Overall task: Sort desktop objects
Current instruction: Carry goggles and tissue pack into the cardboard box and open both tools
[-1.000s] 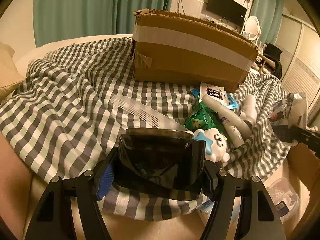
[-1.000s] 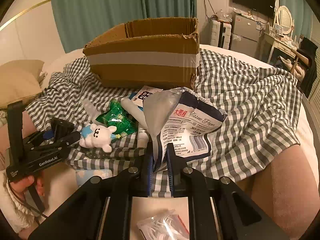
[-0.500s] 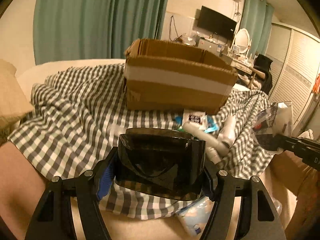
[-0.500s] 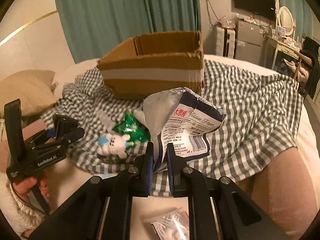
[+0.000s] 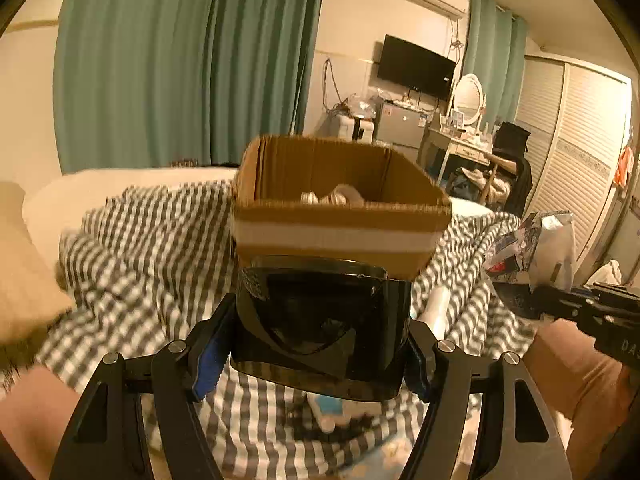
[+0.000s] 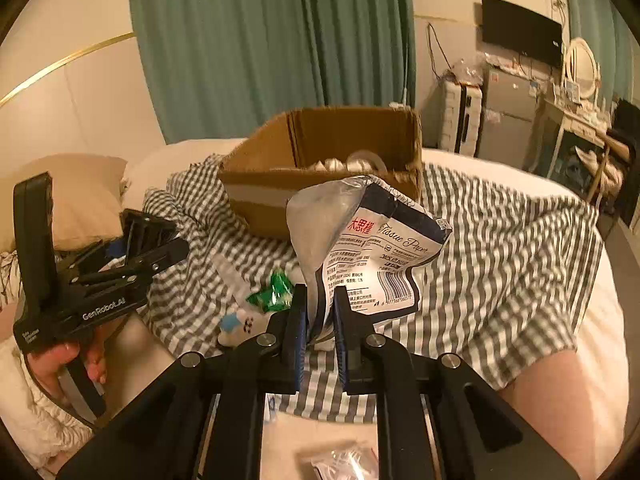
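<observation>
One cardboard box (image 6: 320, 168), two grippers, one plush (image 6: 240, 326).

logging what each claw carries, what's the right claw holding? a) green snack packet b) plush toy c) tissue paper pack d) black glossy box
c: the right claw is pinched shut on the tissue paper pack, whose label reads "Tissue Paper".

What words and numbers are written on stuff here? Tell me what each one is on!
"Tissue Paper" – on the tissue pack held in the right claw.
Red Chinese characters above it – too blurred to read surely.
Barcode digits and small print on the pack – too small.
"GenRobot.AI" – on the left claw, seen from the right camera.
"DAS" – partly cut off, on the right claw's body in the left camera.
</observation>
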Demonstrator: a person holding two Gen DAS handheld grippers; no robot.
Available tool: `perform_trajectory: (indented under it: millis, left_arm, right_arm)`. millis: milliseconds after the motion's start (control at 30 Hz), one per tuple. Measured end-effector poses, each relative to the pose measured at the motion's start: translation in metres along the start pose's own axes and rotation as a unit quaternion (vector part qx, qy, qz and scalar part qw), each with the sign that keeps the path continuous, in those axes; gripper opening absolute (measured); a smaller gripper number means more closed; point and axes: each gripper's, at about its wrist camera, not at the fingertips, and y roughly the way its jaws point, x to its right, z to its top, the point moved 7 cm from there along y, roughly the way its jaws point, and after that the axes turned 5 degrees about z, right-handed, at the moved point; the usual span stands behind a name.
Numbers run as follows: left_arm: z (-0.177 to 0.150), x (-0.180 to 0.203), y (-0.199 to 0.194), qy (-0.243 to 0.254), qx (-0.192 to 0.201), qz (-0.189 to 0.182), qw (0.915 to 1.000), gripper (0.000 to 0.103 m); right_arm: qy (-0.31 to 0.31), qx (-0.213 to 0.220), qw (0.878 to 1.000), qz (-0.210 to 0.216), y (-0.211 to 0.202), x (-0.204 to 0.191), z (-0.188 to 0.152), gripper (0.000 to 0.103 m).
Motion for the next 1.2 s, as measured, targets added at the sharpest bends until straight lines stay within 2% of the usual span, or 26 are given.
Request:
perform_trajectory:
  millis: [233,500,767,967,1100,1200]
  left_arm:
    - [0.045,0.002,0.001,0.01,0.025,-0.007,0.9996,0.073]
    - [0.086,0.001,0.01,0.031,0.048,-0.011,0.9983,0.073]
    - [0.118,0.004,0.048,0.039,0.037,-0.031,0.9981,0.073]
    - [0.147,0.005,0.085,0.042,0.033,-0.038,0.9979,0.073]
    - [0.157,0.009,0.111,0.058,0.03,-0.037,0.9972,0.073]
    - [0.16,0.009,0.132,0.065,0.023,-0.032,0.9971,0.073]
  right_arm:
    - [-0.024,0.02,0.999,0.012,-0.004,-0.01,0.036,0.012]
    - [-0.026,0.044,0.998,0.031,0.003,-0.005,0.083,0.012]
    - [-0.015,0.046,0.997,0.056,0.033,0.01,0.127,0.012]
    - [-0.02,0.04,0.997,0.061,0.069,0.02,0.162,0.012]
    - [-0.022,0.041,0.997,0.062,0.093,0.028,0.179,0.012]
    - [-0.019,0.034,0.997,0.064,0.112,0.036,0.18,0.012]
